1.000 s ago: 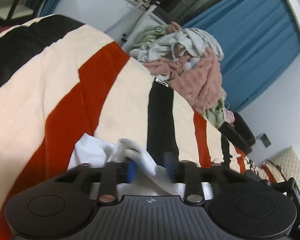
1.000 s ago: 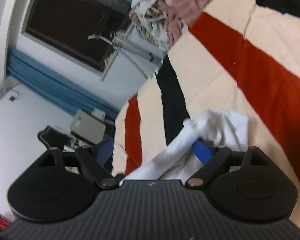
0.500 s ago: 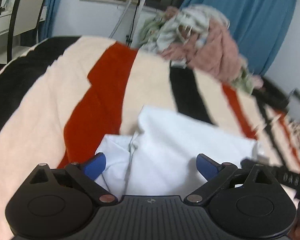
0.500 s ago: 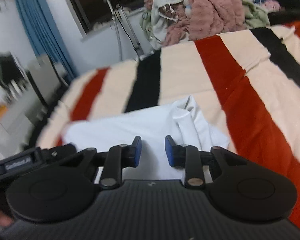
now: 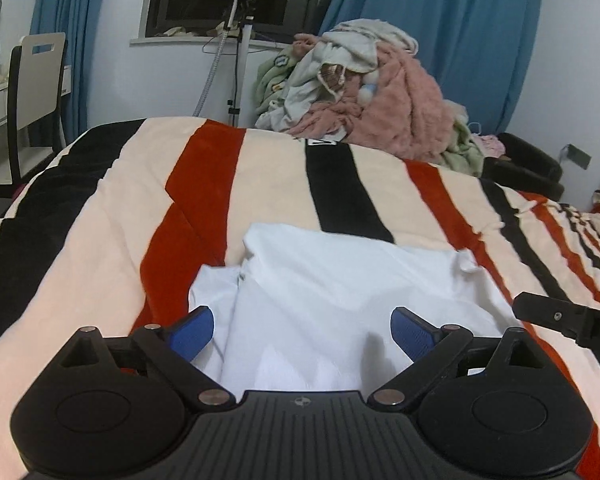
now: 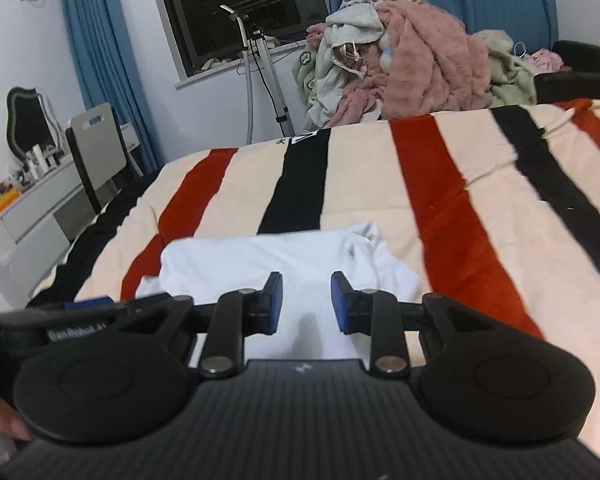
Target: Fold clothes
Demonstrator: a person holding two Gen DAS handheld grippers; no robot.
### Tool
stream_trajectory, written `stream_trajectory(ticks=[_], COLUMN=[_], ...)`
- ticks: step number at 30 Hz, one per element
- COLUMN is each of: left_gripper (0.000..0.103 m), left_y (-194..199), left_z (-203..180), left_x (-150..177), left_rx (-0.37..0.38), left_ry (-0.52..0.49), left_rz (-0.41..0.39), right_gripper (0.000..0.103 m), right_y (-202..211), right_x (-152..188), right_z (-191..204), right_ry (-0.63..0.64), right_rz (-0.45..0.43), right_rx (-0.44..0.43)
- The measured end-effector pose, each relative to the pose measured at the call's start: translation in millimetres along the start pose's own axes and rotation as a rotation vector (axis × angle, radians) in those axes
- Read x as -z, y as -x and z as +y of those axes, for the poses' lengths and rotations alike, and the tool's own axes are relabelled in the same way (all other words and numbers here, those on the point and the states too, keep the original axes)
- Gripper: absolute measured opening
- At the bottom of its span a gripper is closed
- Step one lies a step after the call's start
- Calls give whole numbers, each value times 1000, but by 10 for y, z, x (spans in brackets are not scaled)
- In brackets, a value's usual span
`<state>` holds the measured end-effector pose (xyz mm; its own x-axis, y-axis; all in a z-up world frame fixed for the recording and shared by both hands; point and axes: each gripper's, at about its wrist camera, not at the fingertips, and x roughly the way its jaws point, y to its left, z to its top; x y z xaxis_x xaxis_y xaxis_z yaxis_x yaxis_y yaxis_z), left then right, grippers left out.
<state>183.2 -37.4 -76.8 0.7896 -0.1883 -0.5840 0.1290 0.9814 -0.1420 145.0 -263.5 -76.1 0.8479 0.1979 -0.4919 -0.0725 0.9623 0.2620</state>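
Striped blanket [image 5: 260, 184] bears white garment [image 5: 324, 304]; left gripper [image 5: 302, 330] wide, right gripper [image 6: 306, 300] narrow, empty.

White garment [image 5: 332, 288], bed blanket [image 5: 260, 184] striped cream, red and black, blue curtains [image 5: 460, 40], pink fluffy throw [image 5: 404, 120] among pale green and grey laundry, black grippers with blue pads [image 5: 192, 330]

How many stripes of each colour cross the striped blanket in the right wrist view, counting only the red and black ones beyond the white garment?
On the striped blanket, past the white garment:
Red stripes: 3, at the left, the middle and the far right
Black stripes: 2, at the centre and the right
Total: 5
The black edge at far left is not counted.
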Motion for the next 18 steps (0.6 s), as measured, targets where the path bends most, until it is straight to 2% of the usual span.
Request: stream_trajectory(ticks=[3,5,9,13,18], left_gripper=[96,96,97,90,90], left_y=[176,191,25,35,366], left_z=[-36,-31,19,150,197], left_x=[113,197,355,360,266], left_rx=[-30,-29,-48,-7,43], left_ry=[-15,-7,18,130,171], left_rz=[-3,23,94,133,92], right_gripper=[30,30,29,28,28], right_y=[205,238,66,-152,-134], right_x=[144,236,322,435,474], right_z=[4,12,17,-43,-23], right_ry=[9,2,1,-45,-45], right_rz=[-4,9,50,121,112], right_rx=[15,31,48,63,76])
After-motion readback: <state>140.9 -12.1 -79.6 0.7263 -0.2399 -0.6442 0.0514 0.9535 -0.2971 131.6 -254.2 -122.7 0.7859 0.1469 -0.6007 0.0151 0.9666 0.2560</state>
